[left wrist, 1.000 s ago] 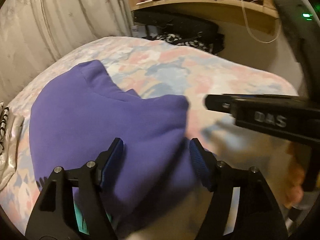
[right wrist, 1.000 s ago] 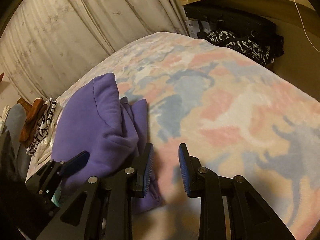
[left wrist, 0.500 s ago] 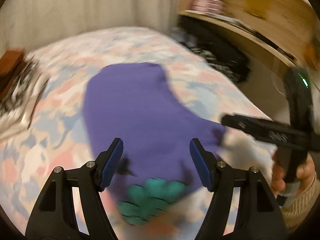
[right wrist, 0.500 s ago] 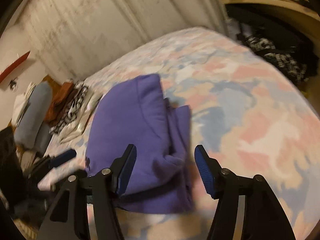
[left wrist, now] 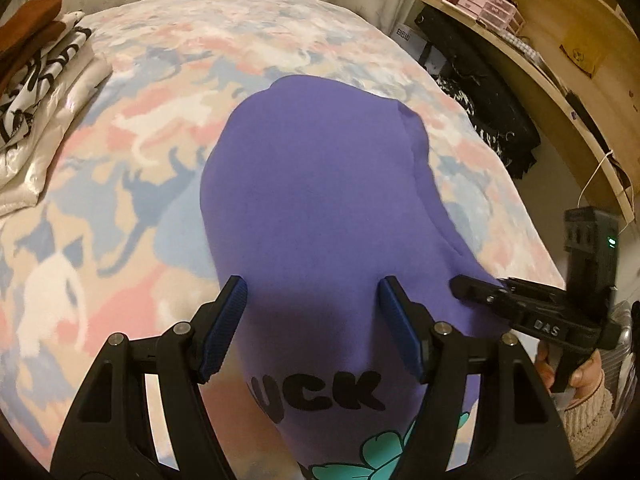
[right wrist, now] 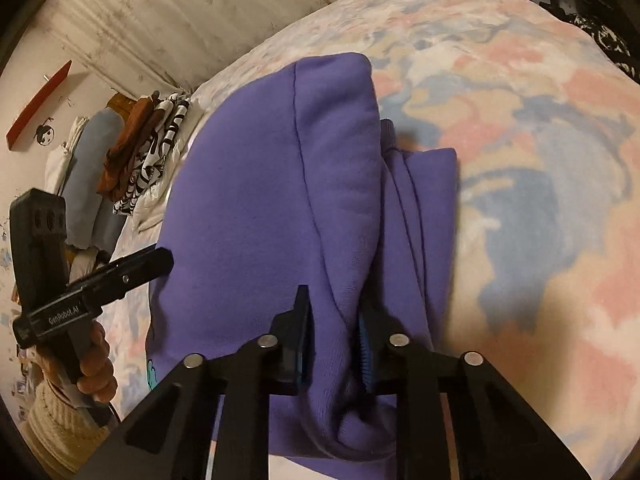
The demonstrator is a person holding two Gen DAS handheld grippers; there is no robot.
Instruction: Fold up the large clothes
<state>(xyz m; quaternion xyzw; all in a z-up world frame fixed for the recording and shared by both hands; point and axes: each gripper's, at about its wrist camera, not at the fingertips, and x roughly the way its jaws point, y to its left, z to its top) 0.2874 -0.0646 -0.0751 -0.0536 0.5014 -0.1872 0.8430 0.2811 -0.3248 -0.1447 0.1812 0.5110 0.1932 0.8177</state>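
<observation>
Purple sweatshirt (left wrist: 320,200) is lying partly folded in the middle of the bed (left wrist: 120,240), on a pastel pink-and-blue cover. Its near end runs out of frame in both views, so the print is cut off: I can only read black letters "UCK" plus part of a teal clover-ish graphic. The right tool (right wrist: 334,344) is closing, its blue pads already pinching a thick fold of the purple fabric. The left tool (left wrist: 314,328) hovers over the sweatshirt with fingers apart, nothing between the pads. "DAS" is readable on the right tool's side, "GenRobot.AI" on the left. A pile of folded clothes (left wrist: 40,80) sits at the bed's edge, blurry.
</observation>
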